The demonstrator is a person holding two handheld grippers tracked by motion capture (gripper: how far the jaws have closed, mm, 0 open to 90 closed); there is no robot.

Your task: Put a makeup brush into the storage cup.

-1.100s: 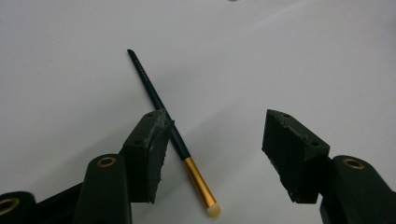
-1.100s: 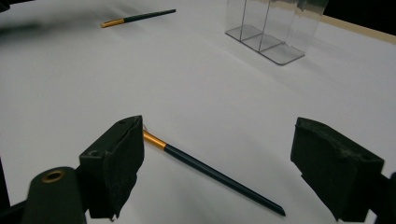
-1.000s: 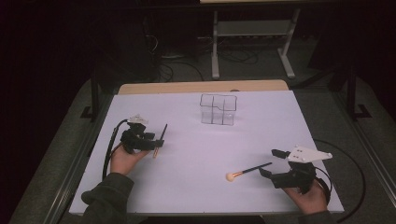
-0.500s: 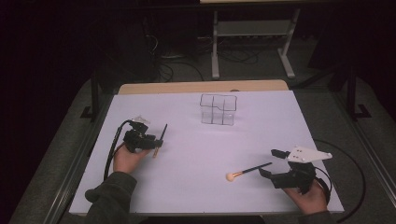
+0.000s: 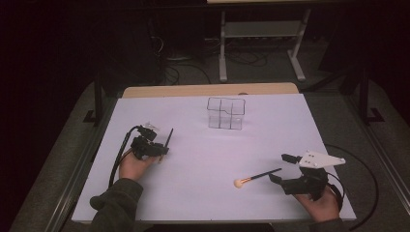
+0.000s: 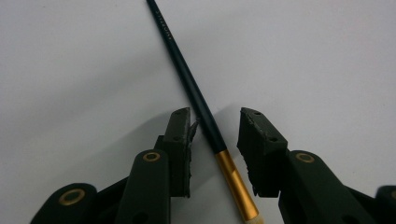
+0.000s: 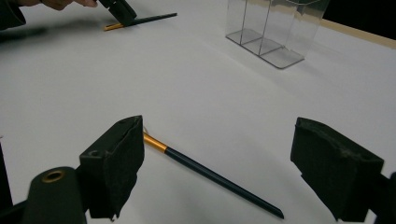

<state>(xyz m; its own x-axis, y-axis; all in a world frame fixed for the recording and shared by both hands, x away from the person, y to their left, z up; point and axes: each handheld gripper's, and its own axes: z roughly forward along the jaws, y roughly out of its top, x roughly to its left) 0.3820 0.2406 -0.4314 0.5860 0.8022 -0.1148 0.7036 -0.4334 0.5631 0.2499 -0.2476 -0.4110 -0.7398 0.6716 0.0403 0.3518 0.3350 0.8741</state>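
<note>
clear organizer stands mid-table, far side; wide bare table between both brushes

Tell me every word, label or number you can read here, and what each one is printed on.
Only one piece of print shows: a short line of small lettering along the dark handle of the brush lying between the left gripper jaws. It is too small and blurred to read.
The brush by the right gripper, the clear box and the white table carry no readable text.
</note>
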